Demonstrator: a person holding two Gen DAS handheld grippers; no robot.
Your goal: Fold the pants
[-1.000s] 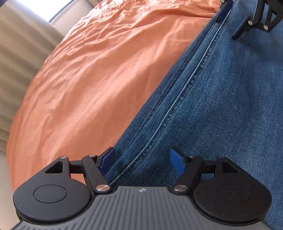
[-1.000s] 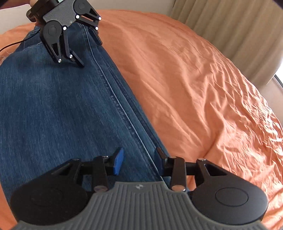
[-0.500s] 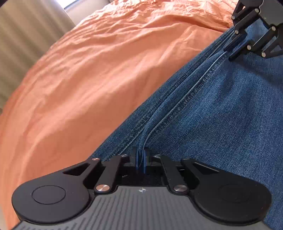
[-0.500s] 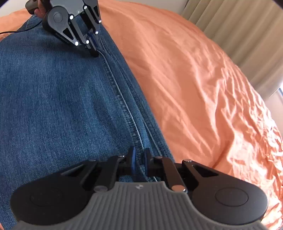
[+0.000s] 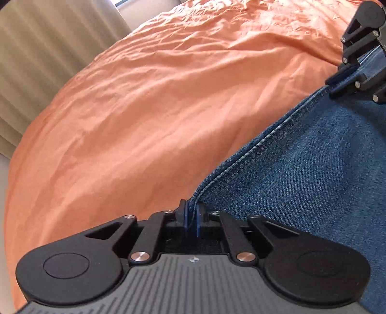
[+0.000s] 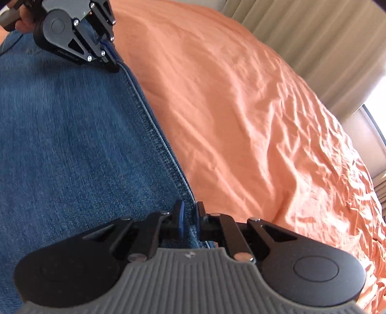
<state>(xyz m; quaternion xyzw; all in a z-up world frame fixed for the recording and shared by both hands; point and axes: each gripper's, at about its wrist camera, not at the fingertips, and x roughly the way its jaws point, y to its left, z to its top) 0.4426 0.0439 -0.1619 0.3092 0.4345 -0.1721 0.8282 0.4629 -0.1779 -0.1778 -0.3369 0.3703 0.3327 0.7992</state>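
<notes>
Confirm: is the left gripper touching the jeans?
Touching. The left wrist view shows the left gripper with its blue pads pinching the seam edge of the jeans, after its jaws eased open slightly.

1 pr jeans (image 5: 313, 169) on 1 orange sheet (image 5: 156, 108). 2 grippers at jeans' seam edge: left (image 5: 191, 221), right (image 6: 189, 221). 1 curtain (image 6: 313, 43) beyond sheet. 1 hand (image 6: 23, 20) behind the far gripper.

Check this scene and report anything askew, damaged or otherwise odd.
Nothing stands out. Both tongs, left and right, pinch the seamed side edge of the jeans, which lie flat on the orange bedsheet. The sheet is only lightly creased.
</notes>
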